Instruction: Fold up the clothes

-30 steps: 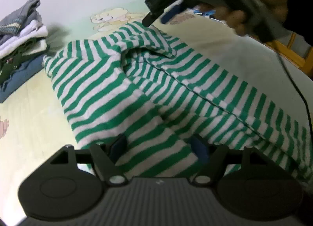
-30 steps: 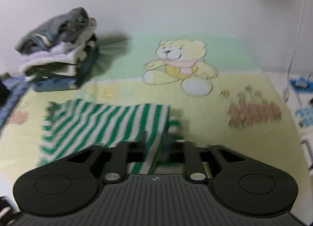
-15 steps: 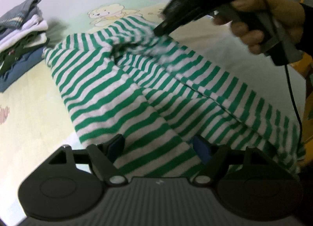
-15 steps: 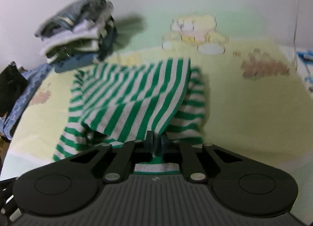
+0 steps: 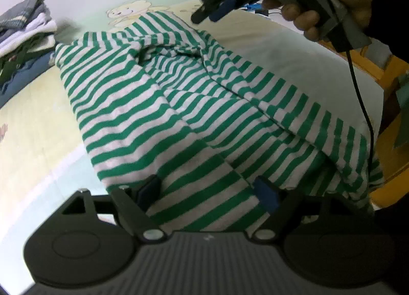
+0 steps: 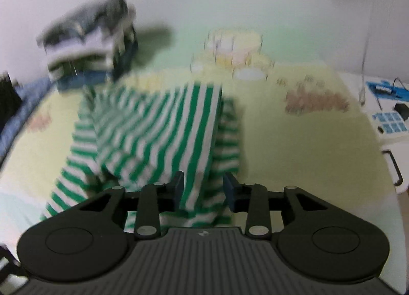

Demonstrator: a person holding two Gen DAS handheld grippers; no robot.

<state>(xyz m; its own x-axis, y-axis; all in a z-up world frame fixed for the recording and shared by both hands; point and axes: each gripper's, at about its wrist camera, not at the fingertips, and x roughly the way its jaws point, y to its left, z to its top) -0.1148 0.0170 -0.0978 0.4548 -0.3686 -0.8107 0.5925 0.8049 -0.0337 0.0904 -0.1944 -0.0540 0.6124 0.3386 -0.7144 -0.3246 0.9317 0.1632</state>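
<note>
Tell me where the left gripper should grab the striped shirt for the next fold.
Take the near edge of the striped shirt, the flat band of cloth already lying between the left gripper and its open fingers. Come in low from the near side: there the cloth looks thin and smooth. The far part, below the right gripper, is bunched and harder to pinch cleanly.
</note>
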